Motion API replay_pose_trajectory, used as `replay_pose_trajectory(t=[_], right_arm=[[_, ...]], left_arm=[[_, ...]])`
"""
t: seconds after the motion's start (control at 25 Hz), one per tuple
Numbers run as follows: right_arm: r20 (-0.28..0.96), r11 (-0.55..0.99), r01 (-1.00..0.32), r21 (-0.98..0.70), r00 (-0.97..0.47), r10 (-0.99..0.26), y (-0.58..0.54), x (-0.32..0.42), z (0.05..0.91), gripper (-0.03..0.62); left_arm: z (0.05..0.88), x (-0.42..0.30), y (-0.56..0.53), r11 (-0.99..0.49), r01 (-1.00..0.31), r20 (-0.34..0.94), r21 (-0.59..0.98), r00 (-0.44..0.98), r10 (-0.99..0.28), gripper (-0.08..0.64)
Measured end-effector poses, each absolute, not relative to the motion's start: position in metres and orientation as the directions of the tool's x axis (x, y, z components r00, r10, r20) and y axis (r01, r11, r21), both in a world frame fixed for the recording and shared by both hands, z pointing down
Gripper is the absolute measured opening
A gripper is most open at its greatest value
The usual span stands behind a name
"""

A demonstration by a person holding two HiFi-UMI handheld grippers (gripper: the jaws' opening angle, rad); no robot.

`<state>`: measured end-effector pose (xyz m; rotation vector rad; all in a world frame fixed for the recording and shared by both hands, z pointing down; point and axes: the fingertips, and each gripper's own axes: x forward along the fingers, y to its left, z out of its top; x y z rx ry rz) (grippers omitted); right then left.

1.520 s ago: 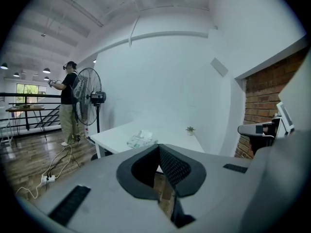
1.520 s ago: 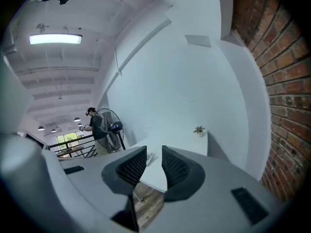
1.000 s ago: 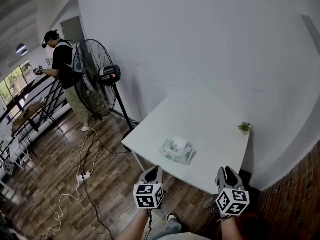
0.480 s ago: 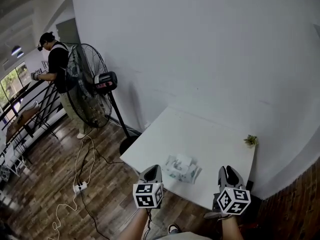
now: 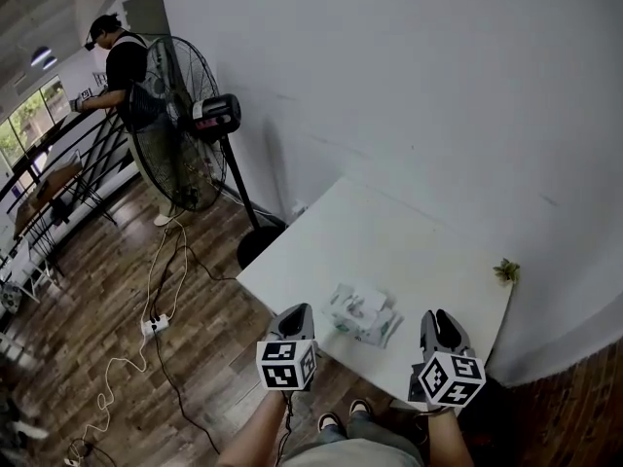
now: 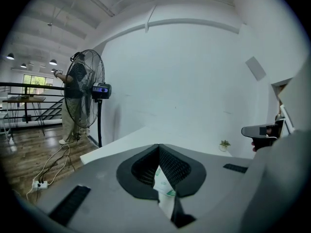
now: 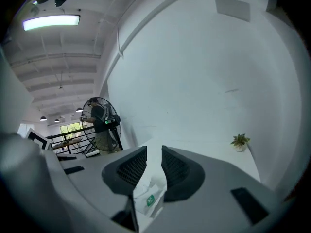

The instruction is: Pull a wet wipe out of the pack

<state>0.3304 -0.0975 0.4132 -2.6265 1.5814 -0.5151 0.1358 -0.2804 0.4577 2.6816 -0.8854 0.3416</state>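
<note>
In the head view, the wet wipe pack (image 5: 363,314) is seen near the white table's (image 5: 419,251) front edge, untouched. In the left gripper view, the left gripper (image 6: 158,147) is seen closed and empty. In the right gripper view, the right gripper (image 7: 154,152) is held apart. The wipe is judged soft and light, best pinched at the pack's top opening.

The head view looks steeply down from well above the near edge of the table (image 5: 409,241). The left gripper (image 5: 295,311) and right gripper (image 5: 440,317) carry low cameras close to that edge, facing the far wall (image 5: 389,86) along their jaws. All 3 views share the wipe pack (image 5: 363,314), the fan (image 5: 180,125) at far left and the plant (image 5: 505,270).
</note>
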Motion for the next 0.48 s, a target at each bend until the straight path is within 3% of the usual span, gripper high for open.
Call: replay_pose_trajectory(t=[0.48], right_arm=[[0.307,-0.348,-0.915,-0.205,0.278,-0.910,-0.155,0.326,0.427,0.095]], left_arm=[[0.463,0.113,-0.293,-0.691,-0.698,0.338,0.188,0.707,-0.622,0.002]])
